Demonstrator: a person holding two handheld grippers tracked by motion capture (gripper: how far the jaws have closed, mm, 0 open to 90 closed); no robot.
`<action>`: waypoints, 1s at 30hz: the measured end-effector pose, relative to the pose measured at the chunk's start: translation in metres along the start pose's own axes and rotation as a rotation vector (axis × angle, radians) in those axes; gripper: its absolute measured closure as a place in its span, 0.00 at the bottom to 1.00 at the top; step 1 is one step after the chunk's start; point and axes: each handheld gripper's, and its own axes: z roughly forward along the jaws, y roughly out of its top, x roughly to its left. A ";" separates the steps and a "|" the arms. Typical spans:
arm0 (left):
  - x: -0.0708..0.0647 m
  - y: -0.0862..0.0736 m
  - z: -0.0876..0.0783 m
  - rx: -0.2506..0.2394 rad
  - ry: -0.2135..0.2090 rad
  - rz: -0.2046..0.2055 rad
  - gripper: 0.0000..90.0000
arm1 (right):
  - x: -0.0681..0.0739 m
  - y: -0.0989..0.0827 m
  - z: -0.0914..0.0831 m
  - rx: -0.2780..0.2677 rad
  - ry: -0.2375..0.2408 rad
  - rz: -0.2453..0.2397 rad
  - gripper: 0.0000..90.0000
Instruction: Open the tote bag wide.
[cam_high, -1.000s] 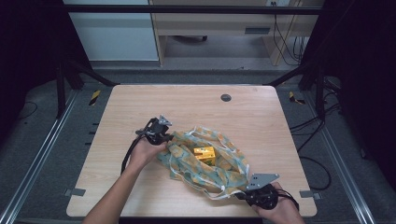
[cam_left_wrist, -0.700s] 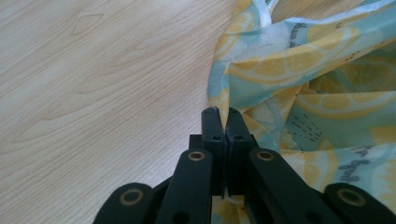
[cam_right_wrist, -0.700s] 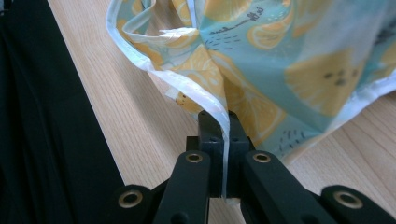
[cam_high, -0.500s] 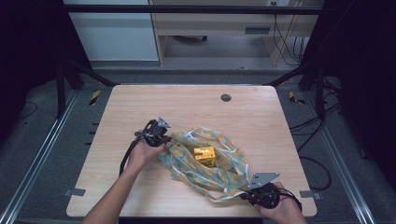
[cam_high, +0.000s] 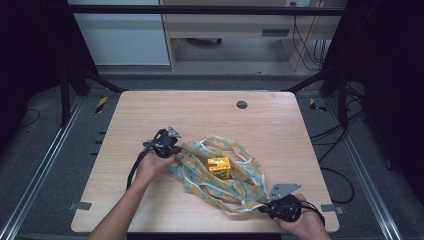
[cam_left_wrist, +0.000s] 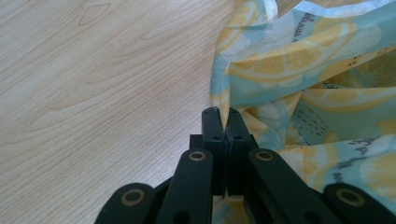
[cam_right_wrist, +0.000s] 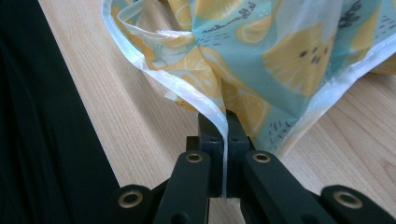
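1. The bag (cam_high: 220, 172) lies crumpled in the lower middle of the high view, on the wooden table (cam_high: 280, 130), stretched from centre-left toward the lower right. It is a thin printed film, pale blue with lemon slices and white edging.

2. A small yellow box (cam_high: 219, 167) sits on or in the bag near its middle; I cannot tell from here whether it is inside or on top.

3. The left gripper (cam_high: 172, 148), at centre-left of the high view, has its jaws pressed together on a fold of the bag's edge; the left gripper view shows the film (cam_left_wrist: 299, 79) running right into the closed tips.

4. The right gripper (cam_high: 264, 206), at the lower right, is likewise clamped on the white hem (cam_right_wrist: 187, 93), which passes between its closed jaws.

5. The bag looks very light and limp, with no stiffness of its own. It will sag and fold wherever it is not held.

6. The film looks smooth, so I judge it slippery; a pinch on a single layer could slide out under a pull.

7. The hemmed edge seems the best hold, being thicker and doubled.

8. Pulling the two grips apart hard might stretch or tear it; the box could also shift or tip.
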 end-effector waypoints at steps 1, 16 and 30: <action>0.000 0.000 0.000 0.001 0.000 0.000 1.00 | 0.001 0.000 0.000 0.002 0.002 0.001 1.00; 0.001 -0.001 0.001 0.003 0.017 0.003 1.00 | 0.001 0.000 -0.001 -0.002 0.001 -0.001 1.00; -0.002 -0.005 -0.005 -0.016 0.033 0.031 1.00 | 0.002 -0.001 -0.004 -0.014 -0.008 0.006 1.00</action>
